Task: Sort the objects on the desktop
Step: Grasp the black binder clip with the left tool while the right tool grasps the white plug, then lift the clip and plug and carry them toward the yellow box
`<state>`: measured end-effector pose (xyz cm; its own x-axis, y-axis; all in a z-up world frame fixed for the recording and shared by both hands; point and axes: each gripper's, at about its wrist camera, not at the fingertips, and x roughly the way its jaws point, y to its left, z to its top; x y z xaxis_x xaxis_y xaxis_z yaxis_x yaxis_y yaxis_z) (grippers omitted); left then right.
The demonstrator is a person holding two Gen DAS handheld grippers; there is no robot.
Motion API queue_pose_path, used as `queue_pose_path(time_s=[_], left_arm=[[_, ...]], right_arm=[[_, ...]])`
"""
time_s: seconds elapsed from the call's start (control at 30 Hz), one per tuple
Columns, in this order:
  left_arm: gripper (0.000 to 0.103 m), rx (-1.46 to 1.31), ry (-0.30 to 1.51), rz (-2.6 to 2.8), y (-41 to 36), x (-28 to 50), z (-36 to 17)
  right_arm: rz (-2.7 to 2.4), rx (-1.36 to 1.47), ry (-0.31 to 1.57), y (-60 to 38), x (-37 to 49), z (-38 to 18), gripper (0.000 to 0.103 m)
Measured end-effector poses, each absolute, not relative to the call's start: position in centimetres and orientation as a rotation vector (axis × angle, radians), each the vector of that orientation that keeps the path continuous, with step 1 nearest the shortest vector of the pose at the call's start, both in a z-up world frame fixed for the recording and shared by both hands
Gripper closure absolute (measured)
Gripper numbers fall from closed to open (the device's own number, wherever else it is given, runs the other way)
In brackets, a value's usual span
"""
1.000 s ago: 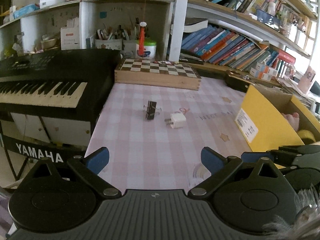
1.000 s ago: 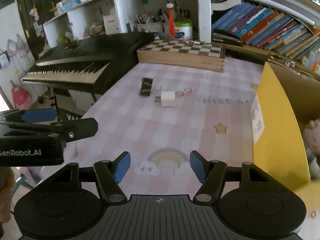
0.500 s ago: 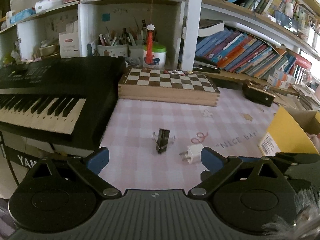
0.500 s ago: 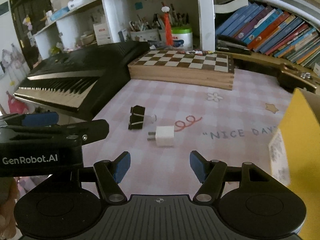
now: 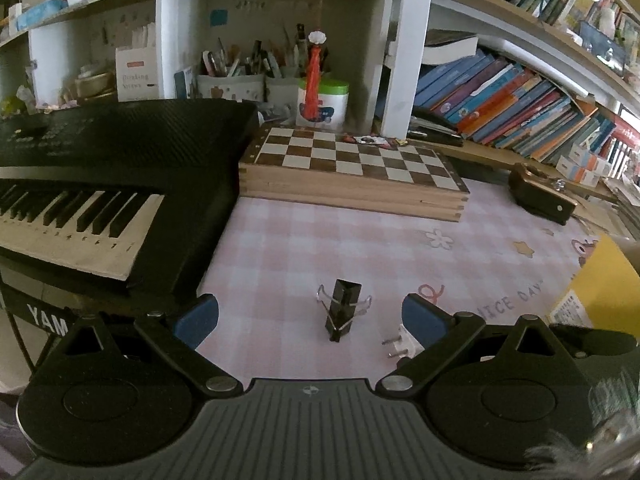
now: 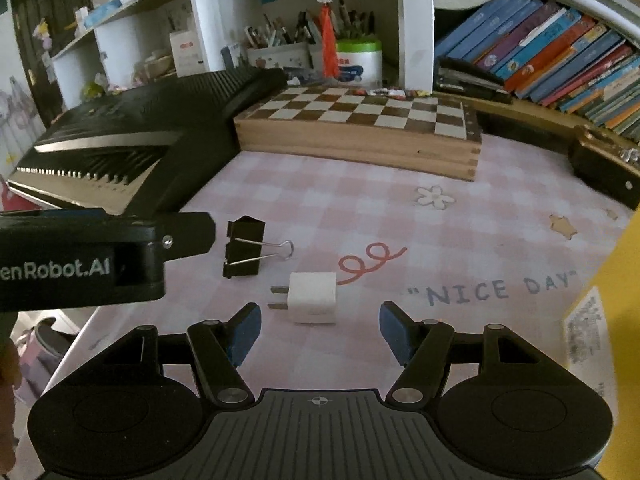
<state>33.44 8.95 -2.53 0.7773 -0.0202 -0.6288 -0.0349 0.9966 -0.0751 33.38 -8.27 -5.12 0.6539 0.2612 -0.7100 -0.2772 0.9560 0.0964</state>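
Blue-padded fingers of both grippers stand wide and empty, left gripper around the black metal binder clip, right gripper just short of the white plastic plug adapter.

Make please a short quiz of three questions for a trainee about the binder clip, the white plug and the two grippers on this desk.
1. True or false: the white plug touches the black binder clip.
2. Which lies directly ahead of the right gripper? A) plug B) chessboard box C) keyboard
3. Fill in: both the right and the left gripper are ____ and hold nothing.

Key
1. False: bare pink checked cloth shows between them.
2. A.
3. Open.
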Motion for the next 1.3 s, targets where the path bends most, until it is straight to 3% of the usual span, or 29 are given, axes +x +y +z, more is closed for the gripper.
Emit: queue_pose_path(time_s=[0.33,0.43,0.6,0.7,0.87,0.93,1.0,1.3], left_arm=[[0.005,-0.087,0.711,0.013,9.2,35.4,-3.6],[0.006,-0.085,0.729,0.002,8.9,35.9,-4.0],[0.008,-0.057,0.75,-0.03,7.8,37.1,-4.8],[0.017,-0.012,0.771,-0.043,7.1,38.0,-5.6],[0.051,0.051,0.801,-0.063,6.2,39.4,-7.3],[0.054,0.07,0.783,-0.066,5.9,39.5,-7.7],[0.066,0.084,0.769,-0.08,5.7,39.5,-7.7],[0.068,0.084,0.681,-0.101,5.3,37.6,-5.2]], right_arm=[[0.293,-0.063,0.784,-6.6,35.0,-6.9,0.037],[0.306,-0.078,0.763,-6.6,34.9,-6.9,0.061],[0.247,-0.09,0.724,-8.2,34.0,-5.7,0.061],[0.242,-0.072,0.722,-9.4,33.2,-4.9,0.061],[0.258,-0.041,0.73,-10.3,32.6,-4.4,0.061],[0.264,-0.028,0.726,-10.5,32.4,-4.3,0.061],[0.271,-0.023,0.72,-10.6,32.2,-4.2,0.061],[0.269,-0.022,0.706,-10.9,31.4,-3.7,0.061]])
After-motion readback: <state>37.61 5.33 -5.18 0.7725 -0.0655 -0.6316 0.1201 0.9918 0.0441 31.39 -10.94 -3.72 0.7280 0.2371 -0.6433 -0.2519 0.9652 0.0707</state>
